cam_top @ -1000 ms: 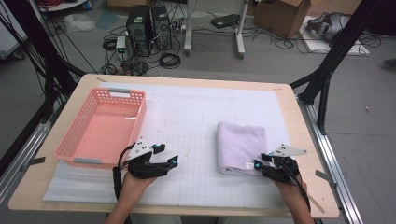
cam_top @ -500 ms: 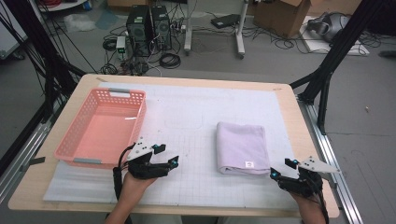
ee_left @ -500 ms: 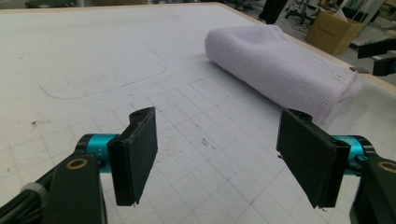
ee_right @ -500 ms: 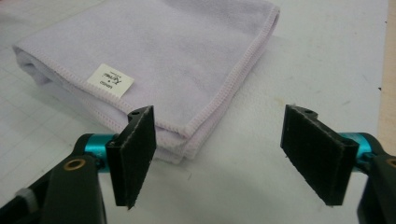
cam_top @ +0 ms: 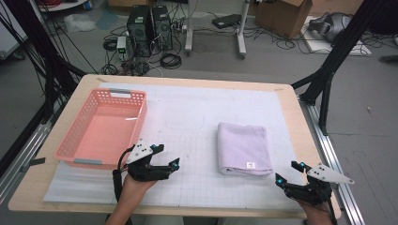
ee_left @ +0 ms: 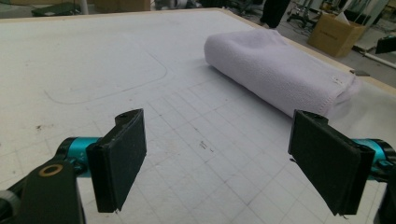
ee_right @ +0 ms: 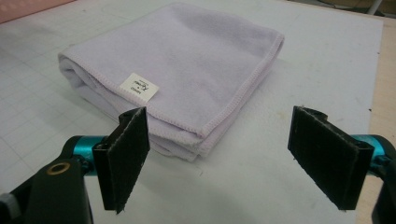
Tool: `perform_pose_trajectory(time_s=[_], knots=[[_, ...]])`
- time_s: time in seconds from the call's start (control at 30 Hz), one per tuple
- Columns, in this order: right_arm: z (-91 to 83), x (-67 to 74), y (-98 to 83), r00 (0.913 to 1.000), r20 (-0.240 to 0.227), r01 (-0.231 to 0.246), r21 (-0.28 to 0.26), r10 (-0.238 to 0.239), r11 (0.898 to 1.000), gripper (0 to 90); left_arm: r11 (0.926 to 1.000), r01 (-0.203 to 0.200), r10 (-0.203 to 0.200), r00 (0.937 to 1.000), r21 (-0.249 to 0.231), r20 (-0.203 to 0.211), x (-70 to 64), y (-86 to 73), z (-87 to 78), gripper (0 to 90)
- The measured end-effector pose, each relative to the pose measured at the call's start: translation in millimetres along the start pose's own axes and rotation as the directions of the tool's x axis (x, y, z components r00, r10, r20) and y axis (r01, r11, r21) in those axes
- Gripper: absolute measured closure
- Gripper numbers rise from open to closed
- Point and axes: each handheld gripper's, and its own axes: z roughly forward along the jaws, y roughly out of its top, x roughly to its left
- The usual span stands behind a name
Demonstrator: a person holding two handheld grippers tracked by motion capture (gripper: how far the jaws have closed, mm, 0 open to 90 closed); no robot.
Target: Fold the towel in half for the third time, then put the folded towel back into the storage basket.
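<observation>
left gripper (cam_top: 170,157): held low in the left hand (cam_top: 136,183), jaws just opened wide, nothing between | right gripper (cam_top: 287,172): near edge, jaws just opened wide, empty

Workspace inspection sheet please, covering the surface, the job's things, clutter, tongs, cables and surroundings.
Surface: wooden table under a white gridded mat, faintly marked.
Job's things: folded lilac towel with a small white label, lying flat right of centre; pink plastic basket at left, nothing in it.
Clutter: nothing seen.
Tongs: left tongs open, jaws just opened wider, nothing between them; right tongs open, jaws just opened, off the towel's near corner, holding nothing.
Cables: black cable trailing from the left tongs.
Surroundings: computer towers, floor cables, cardboard box, black frame legs.
</observation>
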Motion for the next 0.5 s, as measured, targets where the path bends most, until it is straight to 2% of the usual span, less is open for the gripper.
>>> perform_pose_trajectory(time_s=[0.2,0.37,0.5], knots=[[-2.0,-1.0,-0.7,0.9999,0.012,-0.008,-0.001,0.008,1.0,19.4,1.0,0.008,-0.008,0.9999,0.0,0.008,0.9,0.1,-0.1,19.8],[-0.5,-0.9,-1.0,1.0,0.005,-0.009,0.004,0.009,1.0,19.4,0.9996,0.023,-0.023,0.9997,-0.014,0.003,1.4,0.8,-2.4,20.1],[1.0,-0.1,-0.5,1.0,-0.001,-0.002,0.006,0.002,1.0,19.4,0.9997,0.02,-0.02,0.9998,-0.009,0.003,2.0,1.0,-2.6,20.1]])
